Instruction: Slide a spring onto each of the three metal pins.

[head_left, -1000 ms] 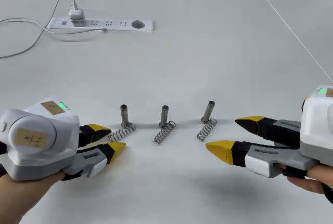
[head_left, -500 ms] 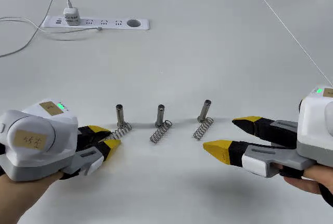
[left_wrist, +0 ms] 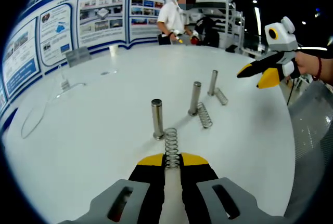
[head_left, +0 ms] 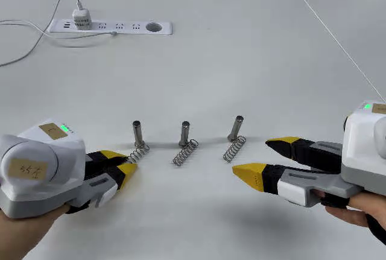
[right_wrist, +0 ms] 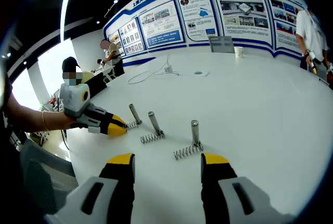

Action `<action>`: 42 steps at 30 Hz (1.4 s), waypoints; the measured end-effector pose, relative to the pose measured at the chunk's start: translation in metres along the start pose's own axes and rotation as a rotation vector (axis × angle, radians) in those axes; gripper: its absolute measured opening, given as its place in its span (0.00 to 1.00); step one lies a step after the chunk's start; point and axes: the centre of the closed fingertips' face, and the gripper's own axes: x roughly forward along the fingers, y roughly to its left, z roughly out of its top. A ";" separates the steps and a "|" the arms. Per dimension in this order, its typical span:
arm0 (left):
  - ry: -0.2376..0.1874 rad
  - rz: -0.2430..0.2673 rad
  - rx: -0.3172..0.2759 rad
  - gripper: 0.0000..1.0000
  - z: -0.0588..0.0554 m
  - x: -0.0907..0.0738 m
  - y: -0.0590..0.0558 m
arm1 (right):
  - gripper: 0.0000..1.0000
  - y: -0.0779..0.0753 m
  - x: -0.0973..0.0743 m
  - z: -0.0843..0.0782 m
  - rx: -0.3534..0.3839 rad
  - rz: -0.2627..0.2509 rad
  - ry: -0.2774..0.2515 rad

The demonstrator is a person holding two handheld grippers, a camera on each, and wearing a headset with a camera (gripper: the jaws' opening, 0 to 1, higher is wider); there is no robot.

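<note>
Three upright metal pins stand in a row on the white table: left pin, middle pin, right pin. A spring lies flat against each base: left spring, middle spring, right spring. My left gripper is shut on the near end of the left spring, just short of the left pin. To the right of the right spring, my right gripper stands open, its jaws wide apart and holding nothing.
A white power strip with a plugged-in charger and trailing cable lies at the far left of the table. People stand at the table's far edges. Wall posters hang behind.
My left gripper's jaws have come together on the near end of the left spring. The right gripper has stayed open and nearly still. The head camera has shifted slightly.
</note>
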 end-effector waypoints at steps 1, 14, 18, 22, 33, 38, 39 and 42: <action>-0.004 0.000 -0.005 0.10 0.000 -0.001 -0.001 | 0.52 0.001 0.000 0.001 0.002 0.002 -0.003; -0.126 -0.011 -0.059 0.10 0.025 -0.022 -0.019 | 0.50 0.023 0.002 0.022 0.040 0.059 -0.072; -0.183 -0.011 -0.069 0.10 0.037 -0.030 -0.025 | 0.50 0.036 0.005 0.031 0.084 0.100 -0.106; -0.225 -0.013 -0.051 0.10 0.047 -0.037 -0.030 | 0.49 0.049 0.008 0.042 0.122 0.143 -0.137; -0.337 -0.014 -0.039 0.10 0.070 -0.052 -0.041 | 0.43 0.074 0.016 0.064 0.214 0.229 -0.209; -0.384 -0.021 -0.028 0.10 0.078 -0.058 -0.046 | 0.40 0.084 0.019 0.075 0.270 0.266 -0.244; -0.393 -0.023 -0.024 0.10 0.080 -0.059 -0.047 | 0.39 0.085 0.019 0.077 0.281 0.273 -0.249; -0.414 -0.028 -0.016 0.10 0.084 -0.061 -0.050 | 0.36 0.090 0.021 0.082 0.315 0.295 -0.261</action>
